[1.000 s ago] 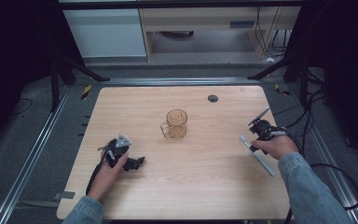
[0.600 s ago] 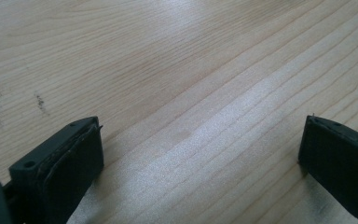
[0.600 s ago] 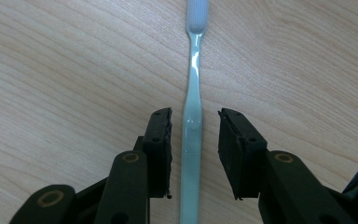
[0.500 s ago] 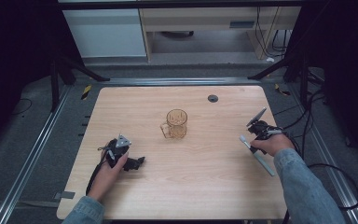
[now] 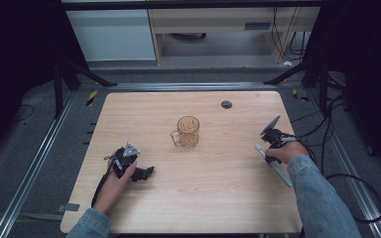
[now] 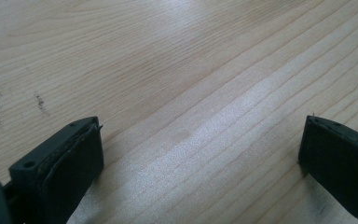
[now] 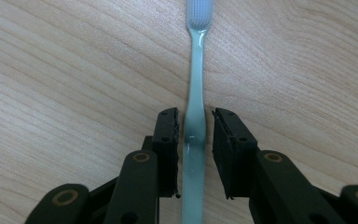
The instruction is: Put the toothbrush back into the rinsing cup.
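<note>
Closing in on the toothbrush (image 7: 195, 93) now, the right gripper (image 7: 195, 135) has slid left and nearer since a second ago, and it sits low over the handle at the right edge of the tabletop (image 5: 218, 198). Its jaws stand narrow, one on each side of the pale green handle, the left one about touching it, a sliver of gap on the other; I'd not call it clamped yet. The brush lies flat on the wood, bristle head pointing away from the gripper, handle running back under it. Seen from above, the toothbrush (image 5: 274, 165) lies slantwise beside the right hand (image 5: 284, 151).

Over on the near left, the left gripper (image 5: 138, 173) hasn't budged, resting on the tabletop with its jaws spread wide and nothing between them but bare wood. The amber glass mug (image 5: 186, 132) stands upright in the middle, well apart from both.

My read: the approach is done, the squeeze comes next, then probably a lift toward that mug.
</note>
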Demonstrator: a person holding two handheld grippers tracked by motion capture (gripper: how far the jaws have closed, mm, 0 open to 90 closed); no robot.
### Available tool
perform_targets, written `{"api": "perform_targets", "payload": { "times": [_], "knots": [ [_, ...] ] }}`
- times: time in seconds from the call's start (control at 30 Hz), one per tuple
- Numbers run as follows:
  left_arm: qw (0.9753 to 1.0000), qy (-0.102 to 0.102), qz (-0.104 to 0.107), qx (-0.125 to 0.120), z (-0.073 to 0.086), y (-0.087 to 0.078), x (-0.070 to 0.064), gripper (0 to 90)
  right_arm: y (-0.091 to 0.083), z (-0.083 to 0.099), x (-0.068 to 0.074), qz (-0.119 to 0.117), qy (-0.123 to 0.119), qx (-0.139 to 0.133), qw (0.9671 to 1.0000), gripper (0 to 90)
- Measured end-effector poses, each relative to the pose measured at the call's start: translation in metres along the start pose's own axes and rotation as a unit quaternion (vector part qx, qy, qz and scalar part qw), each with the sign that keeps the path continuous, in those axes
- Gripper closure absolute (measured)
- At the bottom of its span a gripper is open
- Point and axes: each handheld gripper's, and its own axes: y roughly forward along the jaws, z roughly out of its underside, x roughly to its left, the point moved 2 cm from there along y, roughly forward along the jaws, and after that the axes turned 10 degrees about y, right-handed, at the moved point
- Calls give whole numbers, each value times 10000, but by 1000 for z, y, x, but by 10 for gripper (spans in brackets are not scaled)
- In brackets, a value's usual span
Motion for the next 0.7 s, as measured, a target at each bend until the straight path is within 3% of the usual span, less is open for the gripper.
{"api": "perform_targets", "payload": {
  "times": [0.7],
  "knots": [
    [10000, 0, 0, 1, 0, 0, 0, 0, 6, -5, -2, -68, 77, 162, 9998, 743]
  ]
}}
